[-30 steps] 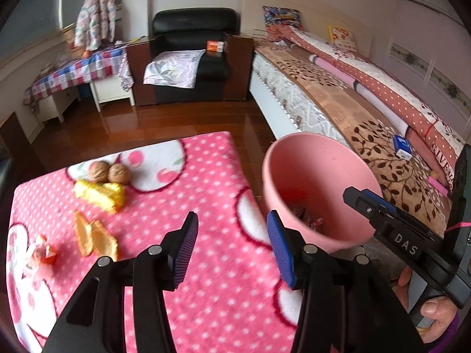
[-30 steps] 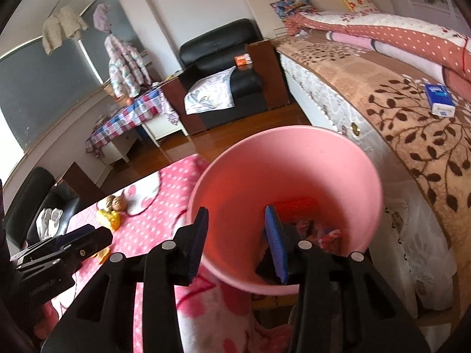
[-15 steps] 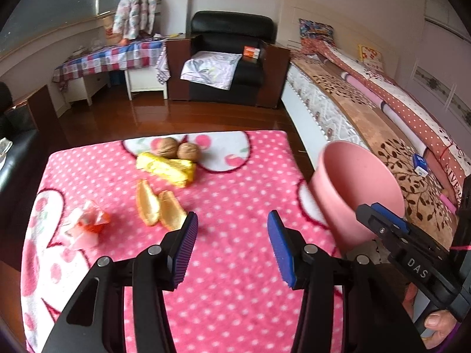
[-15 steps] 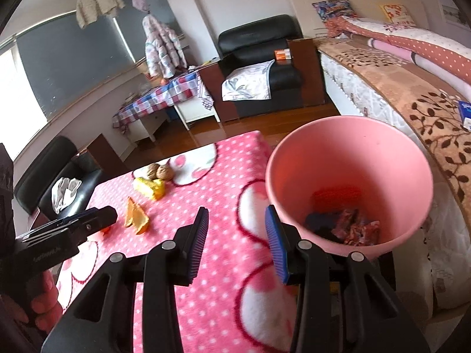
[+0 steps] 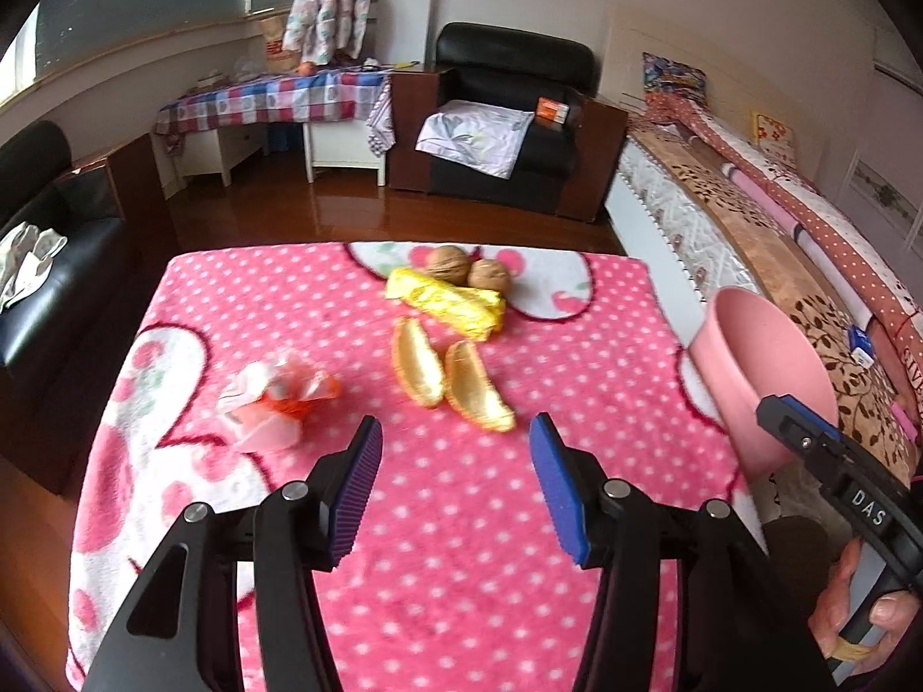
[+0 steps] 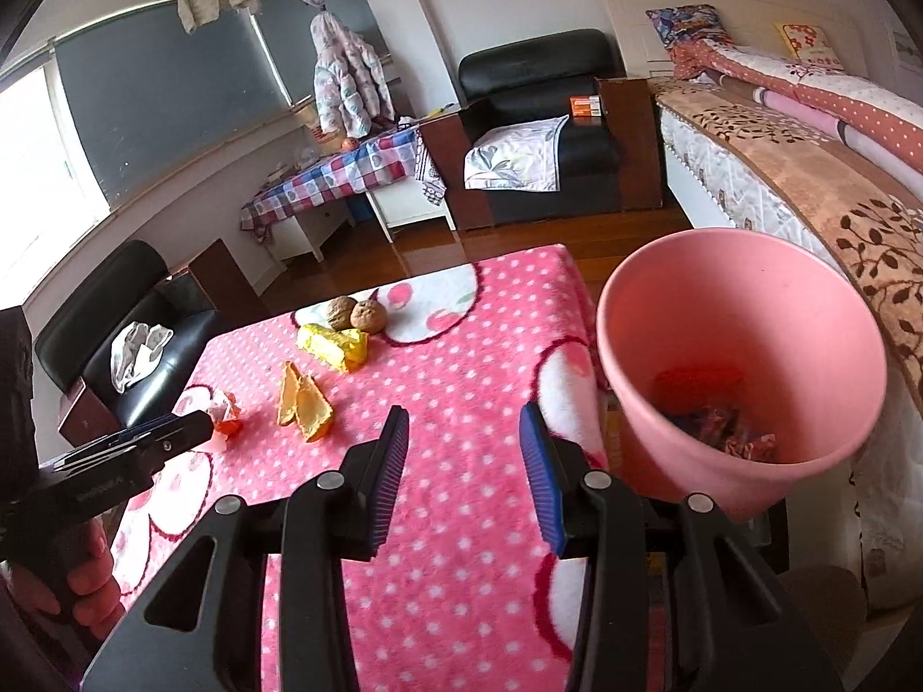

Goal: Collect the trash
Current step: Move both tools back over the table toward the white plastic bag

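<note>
Pink polka-dot cloth covers the counter [image 5: 461, 548], over which both grippers hang. The left gripper [image 5: 456, 481] has jaws standing wide, having just been opening, with nothing between them. Just ahead of those jaws lie two orange peel pieces [image 5: 447, 380], side by side and apart from each other; a crumpled orange-and-white wrapper [image 5: 277, 398] sits ahead and to the left of the left jaw. Farther ahead lies a yellow foil wrapper [image 5: 447, 303], and beyond it two walnuts [image 5: 467, 271] touch each other near the counter's far edge. The right gripper [image 6: 464, 464] has jaws parted about halfway and grips nothing; bare cloth shows between them. A pink bin [image 6: 744, 369] stands just right of its right jaw, off the counter's edge, tilted in view, with red and dark scraps at its bottom. A bed [image 6: 807, 173] runs beyond the bin.
</note>
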Demonstrator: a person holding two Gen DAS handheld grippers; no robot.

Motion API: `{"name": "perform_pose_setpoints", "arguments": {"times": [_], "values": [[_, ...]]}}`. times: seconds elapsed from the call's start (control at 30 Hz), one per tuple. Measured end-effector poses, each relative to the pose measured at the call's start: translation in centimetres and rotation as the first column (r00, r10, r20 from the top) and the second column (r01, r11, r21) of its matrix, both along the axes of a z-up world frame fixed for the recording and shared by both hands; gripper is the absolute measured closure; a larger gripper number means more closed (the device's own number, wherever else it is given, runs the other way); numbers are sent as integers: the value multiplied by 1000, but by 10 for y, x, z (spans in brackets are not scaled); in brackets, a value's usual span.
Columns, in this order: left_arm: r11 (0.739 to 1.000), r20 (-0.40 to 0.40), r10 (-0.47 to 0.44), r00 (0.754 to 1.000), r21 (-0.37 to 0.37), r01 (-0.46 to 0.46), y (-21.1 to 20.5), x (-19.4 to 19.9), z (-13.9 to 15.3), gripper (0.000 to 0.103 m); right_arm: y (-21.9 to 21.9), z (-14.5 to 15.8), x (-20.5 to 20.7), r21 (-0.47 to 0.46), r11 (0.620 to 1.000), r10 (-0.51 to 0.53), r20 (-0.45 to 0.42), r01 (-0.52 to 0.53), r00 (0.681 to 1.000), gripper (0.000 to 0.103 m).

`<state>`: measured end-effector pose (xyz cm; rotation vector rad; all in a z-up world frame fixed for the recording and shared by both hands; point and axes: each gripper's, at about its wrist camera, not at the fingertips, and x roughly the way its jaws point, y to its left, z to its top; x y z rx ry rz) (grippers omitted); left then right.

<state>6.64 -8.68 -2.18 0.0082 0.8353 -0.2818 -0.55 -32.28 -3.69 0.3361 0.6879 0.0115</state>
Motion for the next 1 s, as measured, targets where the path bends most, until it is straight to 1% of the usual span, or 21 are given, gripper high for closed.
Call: {"name": "perform_pose_setpoints", "arguments": {"times": [0.23, 0.5, 1.0], "values": [[999, 7, 31, 1000, 22, -31, 20, 1, -5, 50, 11, -1, 3, -4, 1000, 11, -3, -11, 1000, 62], [997, -2, 62, 998, 47, -62, 38, 2, -13, 50, 13, -3, 7, 8, 1000, 15, -2, -15, 1000, 62], [983, -15, 179, 984, 46, -178, 84, 5, -20, 50, 22, -8, 21, 33, 997, 73, -8, -73, 997, 62]]}}
